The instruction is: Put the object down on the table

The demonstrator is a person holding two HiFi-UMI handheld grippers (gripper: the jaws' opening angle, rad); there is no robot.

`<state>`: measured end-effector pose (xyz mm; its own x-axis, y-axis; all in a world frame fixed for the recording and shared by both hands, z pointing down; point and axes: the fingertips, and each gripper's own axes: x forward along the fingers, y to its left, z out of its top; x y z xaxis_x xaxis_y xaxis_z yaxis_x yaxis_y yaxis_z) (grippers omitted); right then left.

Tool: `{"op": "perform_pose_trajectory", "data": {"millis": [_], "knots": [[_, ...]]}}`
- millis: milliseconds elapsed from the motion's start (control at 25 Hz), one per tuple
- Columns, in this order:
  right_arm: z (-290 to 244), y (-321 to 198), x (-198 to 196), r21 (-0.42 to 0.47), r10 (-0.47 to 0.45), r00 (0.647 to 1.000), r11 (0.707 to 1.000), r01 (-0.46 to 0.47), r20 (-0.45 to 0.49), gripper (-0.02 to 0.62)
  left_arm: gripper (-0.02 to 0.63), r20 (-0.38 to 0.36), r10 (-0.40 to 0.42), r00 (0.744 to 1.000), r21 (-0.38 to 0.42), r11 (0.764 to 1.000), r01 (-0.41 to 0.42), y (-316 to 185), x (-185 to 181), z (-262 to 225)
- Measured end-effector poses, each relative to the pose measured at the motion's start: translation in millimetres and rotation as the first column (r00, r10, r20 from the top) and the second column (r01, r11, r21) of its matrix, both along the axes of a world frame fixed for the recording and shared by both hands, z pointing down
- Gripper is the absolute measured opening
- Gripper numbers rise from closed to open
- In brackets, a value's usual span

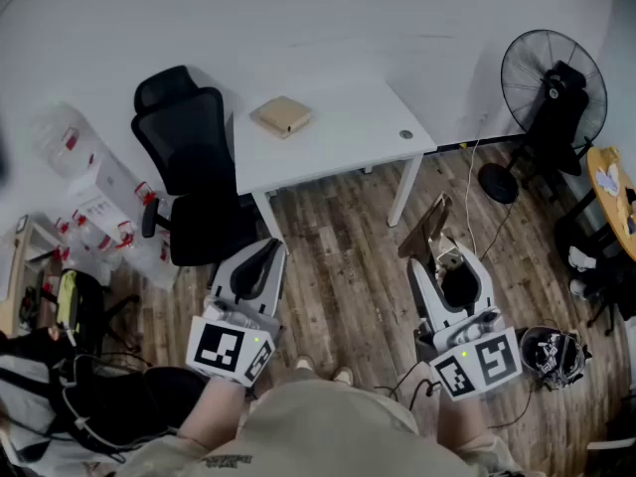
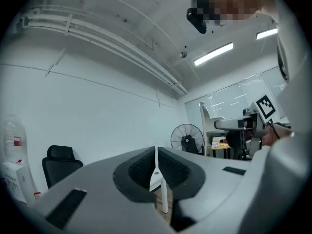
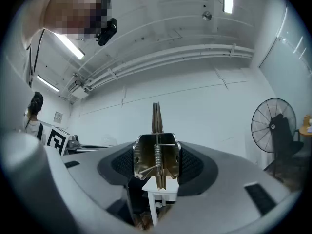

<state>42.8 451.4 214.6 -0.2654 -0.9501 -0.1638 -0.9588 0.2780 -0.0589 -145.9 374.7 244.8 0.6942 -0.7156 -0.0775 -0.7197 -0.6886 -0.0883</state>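
Observation:
My right gripper is shut on a spring clip with brown wooden blades and a metal body. The clip stands upright between the pads, held over the wooden floor in front of the white table. In the right gripper view the clip fills the gap of the right gripper, its blades pointing up, with the table small behind it. My left gripper hangs to the left over the floor, shut and empty. The left gripper shows its jaws meeting on a thin line.
A tan box and a small round thing lie on the table. A black office chair stands at the table's left end. A standing fan and cables are at the right, and water bottles at the left.

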Motion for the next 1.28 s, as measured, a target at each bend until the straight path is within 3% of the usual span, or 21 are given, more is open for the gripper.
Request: {"op": "perform_pose_trajectory", "data": {"millis": [600, 920, 1280], "knots": [[1.9, -2.7, 7.5, 0.007, -0.019, 0.999, 1.0, 0.019, 0.044, 0.238, 0.031, 0.007, -0.027, 1.0, -0.015, 1.0, 0.027, -1.3, 2.9, 7.5], [15.4, -8.9, 11.1, -0.032, -0.042, 0.997, 0.999, 0.044, 0.057, 0.238, 0.031, 0.001, -0.026, 1.0, -0.015, 1.0, 0.026, -5.6, 10.3, 8.9], [29.1, -46.6, 19.8, -0.06, -0.047, 0.996, 0.997, 0.052, 0.078, 0.238, 0.031, 0.014, -0.02, 1.0, -0.027, 0.999, 0.02, -38.8, 20.0, 23.0]]}}
